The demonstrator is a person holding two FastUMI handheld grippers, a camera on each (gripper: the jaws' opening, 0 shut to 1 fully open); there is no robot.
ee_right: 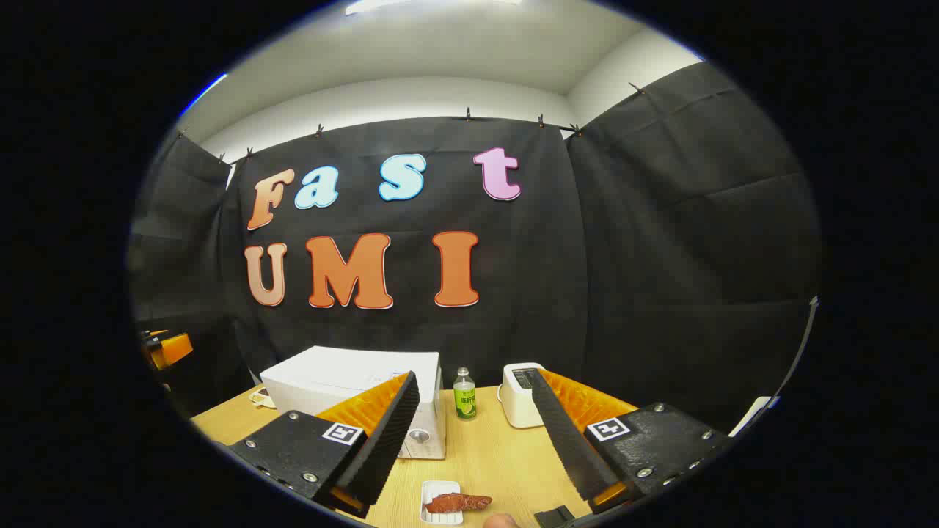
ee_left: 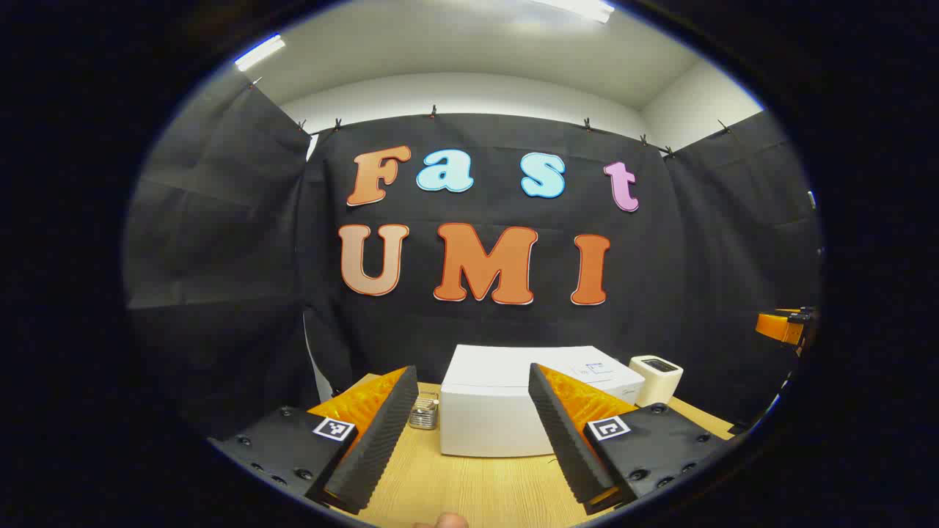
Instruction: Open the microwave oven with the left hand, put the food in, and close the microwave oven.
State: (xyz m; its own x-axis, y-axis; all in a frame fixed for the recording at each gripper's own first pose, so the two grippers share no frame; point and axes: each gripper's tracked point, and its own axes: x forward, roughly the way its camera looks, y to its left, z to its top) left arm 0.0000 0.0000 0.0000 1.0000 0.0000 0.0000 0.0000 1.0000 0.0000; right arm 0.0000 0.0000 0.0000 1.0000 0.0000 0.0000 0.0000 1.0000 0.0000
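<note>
— Wooden tabletop is seen below black cloth walls. Where is the microwave oven found?

— The white microwave oven is placed at the middle of the table in the left gripper view, at about twelve o'clock from the left gripper, with its door shut. In the right gripper view it is seen at about eleven o'clock from the right gripper, partly hidden behind that gripper's left finger.

— And the food?

— A reddish-brown piece of food is laid on a small white tray at six o'clock in the right gripper view, low between the fingers and apart from both.

— How are the grippers held?

— Both are spread wide, with nothing between the ribbed pads of either. The other gripper's orange body is glimpsed at three o'clock in the left gripper view.

— What else is set around the oven?

— A white toaster is stood at its right, a green-labelled bottle between the two, and a small glass jar at the oven's left.
</note>
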